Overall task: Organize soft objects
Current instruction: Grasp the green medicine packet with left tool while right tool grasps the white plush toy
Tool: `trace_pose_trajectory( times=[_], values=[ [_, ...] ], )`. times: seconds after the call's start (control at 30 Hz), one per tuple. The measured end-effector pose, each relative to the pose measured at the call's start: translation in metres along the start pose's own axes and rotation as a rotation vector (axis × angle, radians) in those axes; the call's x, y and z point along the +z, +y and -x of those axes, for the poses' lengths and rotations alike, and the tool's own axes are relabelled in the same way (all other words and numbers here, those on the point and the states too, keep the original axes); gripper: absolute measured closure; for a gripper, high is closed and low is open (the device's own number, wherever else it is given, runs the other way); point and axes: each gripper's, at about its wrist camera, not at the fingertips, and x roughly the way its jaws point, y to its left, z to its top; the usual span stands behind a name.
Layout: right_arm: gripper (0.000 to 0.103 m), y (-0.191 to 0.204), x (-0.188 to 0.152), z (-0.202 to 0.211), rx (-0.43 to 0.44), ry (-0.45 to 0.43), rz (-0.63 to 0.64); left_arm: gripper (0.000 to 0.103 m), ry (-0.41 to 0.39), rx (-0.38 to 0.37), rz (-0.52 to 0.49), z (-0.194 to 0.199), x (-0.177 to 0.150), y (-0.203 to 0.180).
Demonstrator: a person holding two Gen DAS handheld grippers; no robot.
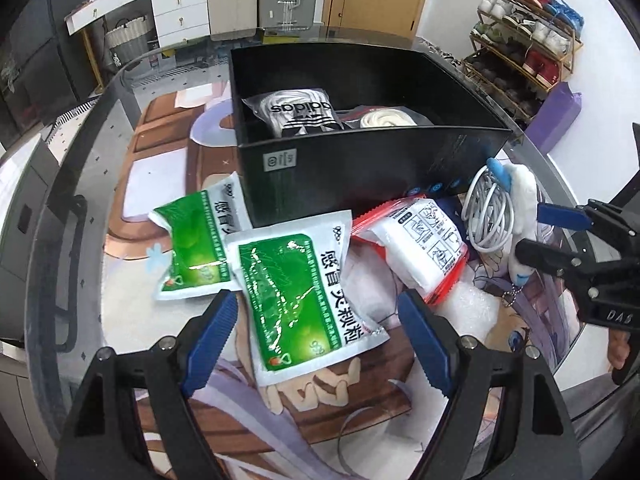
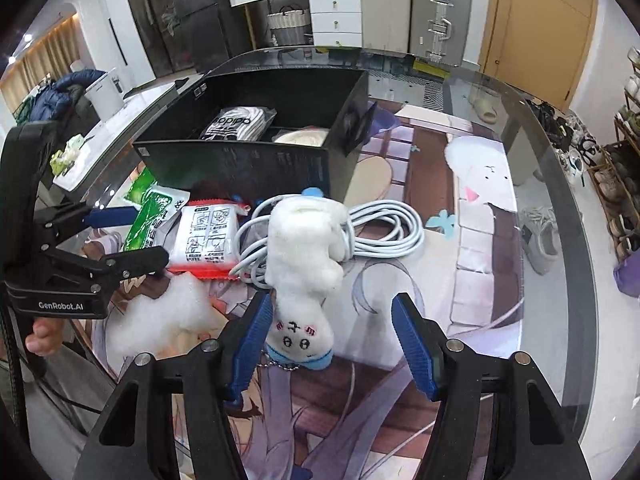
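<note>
My left gripper (image 1: 316, 340) is open, its jaws either side of a green medicine pouch (image 1: 296, 304) on the table. A second green pouch (image 1: 192, 248) lies to its left. A red-edged white packet (image 1: 420, 244) and a white cotton tuft (image 1: 472, 308) lie to the right. My right gripper (image 2: 332, 344) is open around the head of a white plush toy (image 2: 304, 264), which lies on a coiled white cable (image 2: 380, 232). The black box (image 1: 360, 172) behind holds an Adidas sock pack (image 1: 300, 112) and a cream bundle (image 1: 384, 118).
The round glass table (image 2: 500, 280) has a printed mat under it. Its edge curves close on the right. A shoe rack (image 1: 524, 40) stands beyond the table. Drawers and suitcases (image 2: 436, 16) line the far wall.
</note>
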Motion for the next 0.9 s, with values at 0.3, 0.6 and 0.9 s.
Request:
trace_pose_trajectory(
  times=[0.3, 0.6, 0.9],
  values=[
    [0.046, 0.004, 0.002, -0.001, -0.006, 0.008, 0.011, 0.024, 0.012, 0.037, -0.015, -0.005, 0.003, 0.000],
    [0.072, 0.010, 0.003, 0.001, -0.008, 0.013, 0.027, 0.065, 0.004, 0.036, -0.094, -0.002, 0.003, -0.013],
    [0.077, 0.015, 0.005, 0.016, 0.012, -0.011, 0.044, 0.072, 0.016, -0.036, -0.090, 0.013, -0.001, -0.012]
  ],
)
